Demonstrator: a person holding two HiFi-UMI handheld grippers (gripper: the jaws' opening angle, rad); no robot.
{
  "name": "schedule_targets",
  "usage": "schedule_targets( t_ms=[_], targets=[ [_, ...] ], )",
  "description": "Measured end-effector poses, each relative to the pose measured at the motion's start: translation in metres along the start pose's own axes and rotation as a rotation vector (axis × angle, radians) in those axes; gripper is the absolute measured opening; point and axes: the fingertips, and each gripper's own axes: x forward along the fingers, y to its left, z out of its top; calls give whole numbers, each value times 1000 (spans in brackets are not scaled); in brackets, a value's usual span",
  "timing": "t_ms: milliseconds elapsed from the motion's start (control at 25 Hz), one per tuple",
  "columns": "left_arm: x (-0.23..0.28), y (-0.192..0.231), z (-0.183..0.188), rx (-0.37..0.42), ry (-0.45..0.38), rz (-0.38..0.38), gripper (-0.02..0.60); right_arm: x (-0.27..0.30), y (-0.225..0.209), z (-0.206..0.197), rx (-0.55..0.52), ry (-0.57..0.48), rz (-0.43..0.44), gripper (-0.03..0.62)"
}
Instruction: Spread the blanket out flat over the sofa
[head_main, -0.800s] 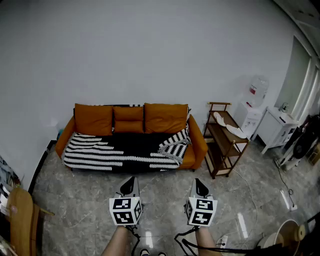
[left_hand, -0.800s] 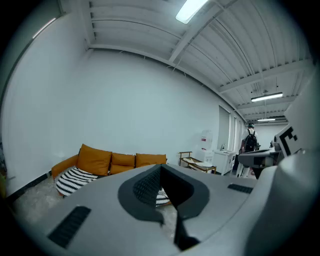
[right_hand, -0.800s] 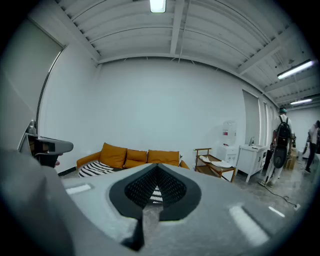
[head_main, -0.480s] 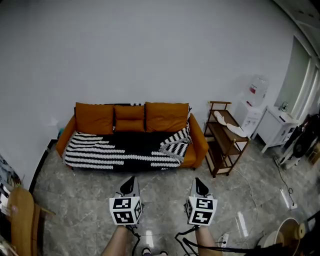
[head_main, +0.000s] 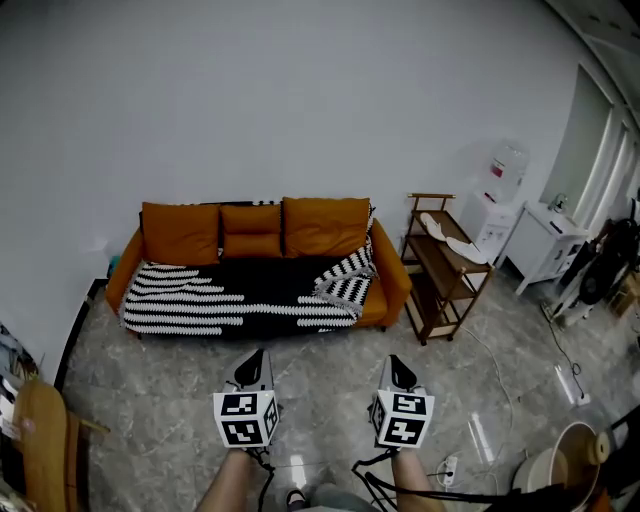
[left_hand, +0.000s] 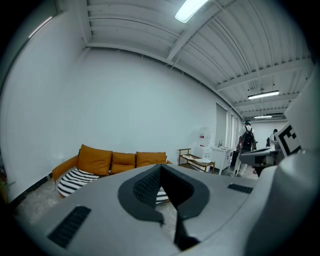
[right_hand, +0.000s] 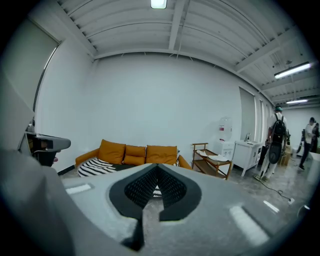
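Marble floor (head_main: 140, 400), white wall. Orange sofa (head_main: 180, 232) against wall; striped blanket (head_main: 230, 297) lies across seat, right end bunched by right armrest. Left gripper (head_main: 257, 360) low in foreground, well apart from sofa, jaws pressed together, nothing between. Right gripper (head_main: 397, 364) alongside, jaws likewise together, empty. Wooden shelf (head_main: 447, 285) right of sofa.
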Motion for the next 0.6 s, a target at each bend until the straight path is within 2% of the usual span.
schedule_targets(
  t_ms=[320, 600],
  targets=[
    [17, 0, -6, 7, 13, -13, -3, 16, -11, -5, 8, 17, -14, 5],
    [52, 8, -2, 19, 13, 0, -3, 55, -22, 5, -7, 15, -19, 5]
  ],
)
